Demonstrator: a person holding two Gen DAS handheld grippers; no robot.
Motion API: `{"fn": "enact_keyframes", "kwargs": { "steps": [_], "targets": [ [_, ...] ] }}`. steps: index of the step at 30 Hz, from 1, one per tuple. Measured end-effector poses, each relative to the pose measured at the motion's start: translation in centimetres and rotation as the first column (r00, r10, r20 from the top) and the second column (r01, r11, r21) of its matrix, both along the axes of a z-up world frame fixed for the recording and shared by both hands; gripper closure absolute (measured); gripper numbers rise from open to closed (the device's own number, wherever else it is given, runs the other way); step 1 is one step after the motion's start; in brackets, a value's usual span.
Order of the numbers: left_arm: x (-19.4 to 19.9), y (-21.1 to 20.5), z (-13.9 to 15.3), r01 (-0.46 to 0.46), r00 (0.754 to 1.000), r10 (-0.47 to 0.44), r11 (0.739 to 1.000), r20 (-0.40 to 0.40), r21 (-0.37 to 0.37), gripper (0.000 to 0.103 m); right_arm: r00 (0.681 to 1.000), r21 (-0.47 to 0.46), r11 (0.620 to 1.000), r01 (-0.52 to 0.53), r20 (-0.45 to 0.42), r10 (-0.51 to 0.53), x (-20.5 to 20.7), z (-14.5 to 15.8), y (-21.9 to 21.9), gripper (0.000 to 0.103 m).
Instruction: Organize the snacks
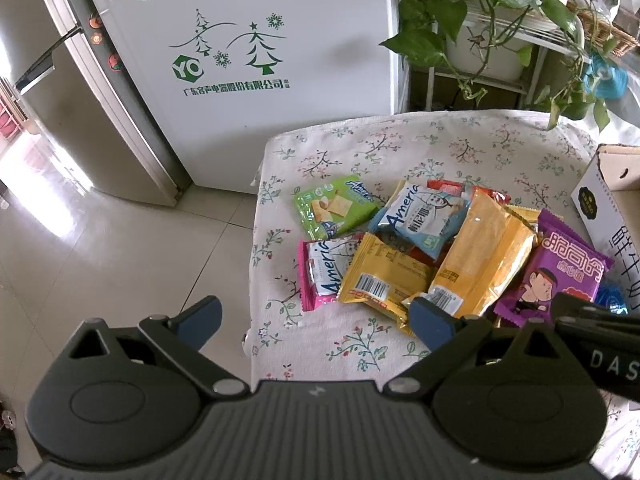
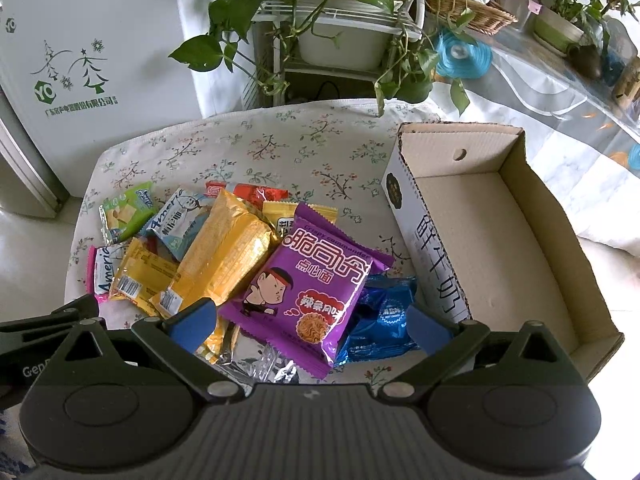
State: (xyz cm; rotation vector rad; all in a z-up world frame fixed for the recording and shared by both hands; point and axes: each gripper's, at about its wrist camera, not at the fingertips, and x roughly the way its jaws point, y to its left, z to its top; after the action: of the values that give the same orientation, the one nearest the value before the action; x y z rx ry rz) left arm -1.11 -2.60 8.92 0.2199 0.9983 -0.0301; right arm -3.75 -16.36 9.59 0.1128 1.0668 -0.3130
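Note:
A pile of snack packets lies on a floral-cloth table [image 2: 280, 144]. In the right wrist view I see a purple noodle packet [image 2: 312, 280], a blue packet [image 2: 380, 320], a big yellow packet [image 2: 228, 248] and a green packet [image 2: 124, 208]. An open cardboard box [image 2: 492, 232] stands empty to the right. My right gripper [image 2: 312, 328] is open, above the purple and blue packets. In the left wrist view my left gripper [image 1: 320, 320] is open over the table's near left edge, near a yellow packet [image 1: 384, 276] and a pink packet [image 1: 320, 268]. The box [image 1: 608, 208] shows at the right.
A white fridge [image 1: 260, 60] stands behind the table's left. A plant stand with trailing green leaves [image 2: 320, 32] is behind the table. A glass-topped surface with pots and a basket [image 2: 560, 40] lies at the far right. Tiled floor [image 1: 100, 260] is to the left.

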Motion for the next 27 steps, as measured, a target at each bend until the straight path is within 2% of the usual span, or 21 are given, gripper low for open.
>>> {"fn": "enact_keyframes", "kwargs": {
  "steps": [27],
  "targets": [
    [-0.87, -0.24, -0.61, 0.046, 0.999, -0.047, 0.998, -0.006, -0.040, 0.005, 0.998, -0.063, 0.996, -0.064, 0.018, 0.066, -0.79, 0.02, -0.14, 0.000]
  ]
}}
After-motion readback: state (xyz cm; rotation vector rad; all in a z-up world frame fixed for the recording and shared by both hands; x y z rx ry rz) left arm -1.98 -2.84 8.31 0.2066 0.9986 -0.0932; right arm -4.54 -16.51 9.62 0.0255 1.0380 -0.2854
